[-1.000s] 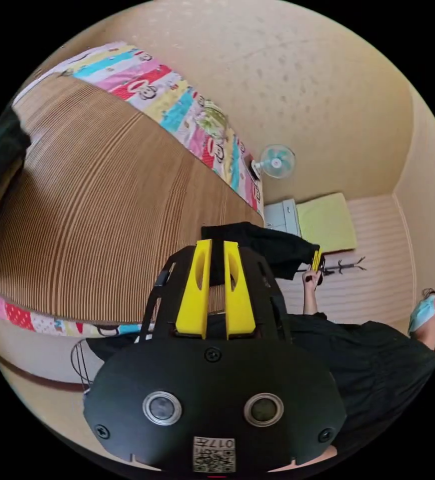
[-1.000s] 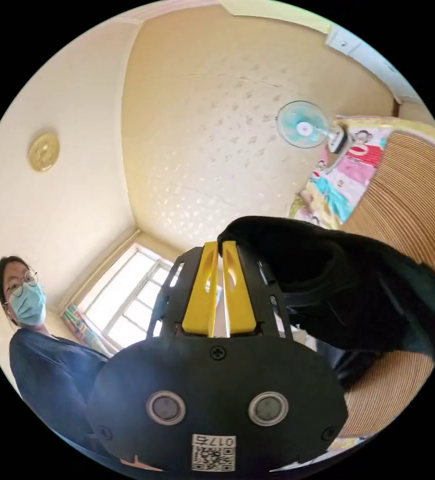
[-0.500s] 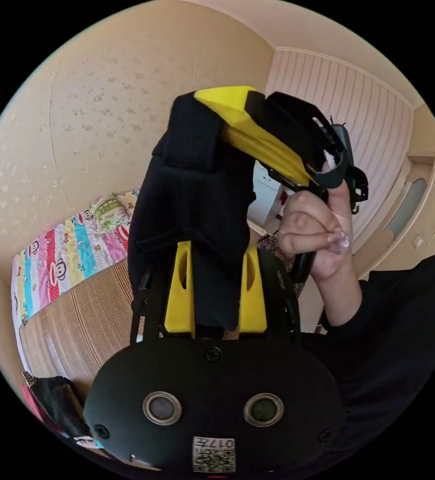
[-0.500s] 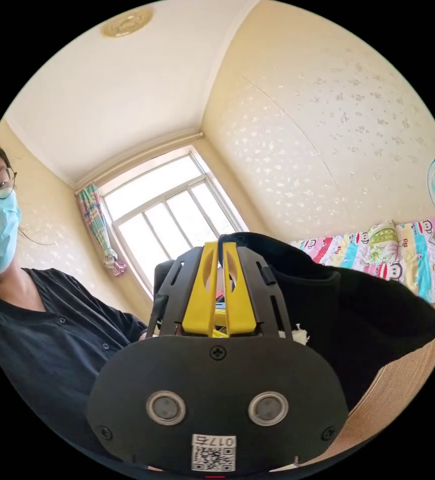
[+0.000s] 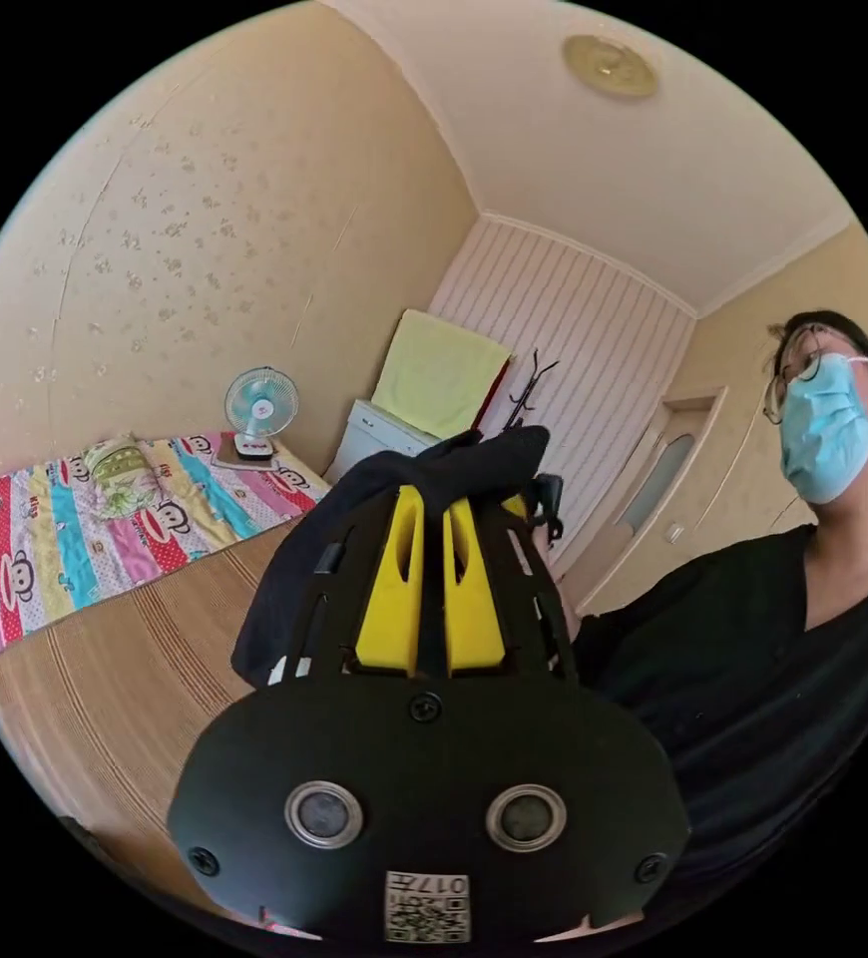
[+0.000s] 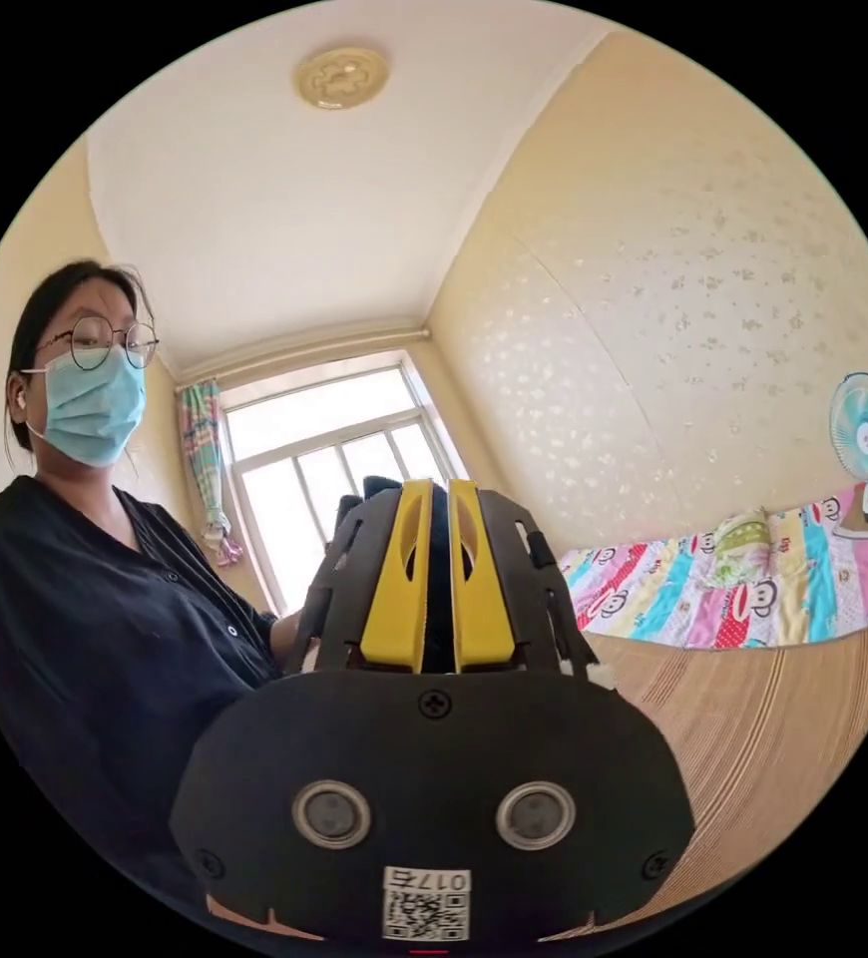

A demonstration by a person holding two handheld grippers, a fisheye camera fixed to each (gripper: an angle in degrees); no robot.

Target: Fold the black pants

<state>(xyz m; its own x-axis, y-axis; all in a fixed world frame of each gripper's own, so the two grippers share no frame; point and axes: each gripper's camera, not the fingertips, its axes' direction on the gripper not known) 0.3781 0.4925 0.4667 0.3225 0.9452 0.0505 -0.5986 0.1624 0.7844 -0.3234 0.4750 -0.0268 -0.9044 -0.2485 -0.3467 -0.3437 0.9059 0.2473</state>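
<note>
The black pants (image 5: 279, 599) hang in the air above the bed. My left gripper (image 5: 432, 494) is shut on them: dark cloth fills the narrow gap between its yellow jaws, bunches over their tips and droops down the left side. A black part of the other gripper (image 5: 546, 494) pokes out just right of that bunch. In the right gripper view my right gripper (image 6: 437, 489) is shut too, with a strip of the black pants (image 6: 438, 589) pinched between its jaws. The rest of the garment is hidden behind the gripper body.
A bed with a striped brown mat (image 5: 105, 679) and a colourful cartoon sheet (image 5: 55, 539) lies below. A small fan (image 5: 259, 404) stands at its far end beside a white cabinet (image 5: 374, 434). The person in black (image 5: 753, 639) stands close behind both grippers. A window (image 6: 324, 439) is behind.
The left jaws, spread wide around the cloth half a second ago, have closed on it. Both cameras have swung. The bulk of cloth beside the right gripper has left its view.
</note>
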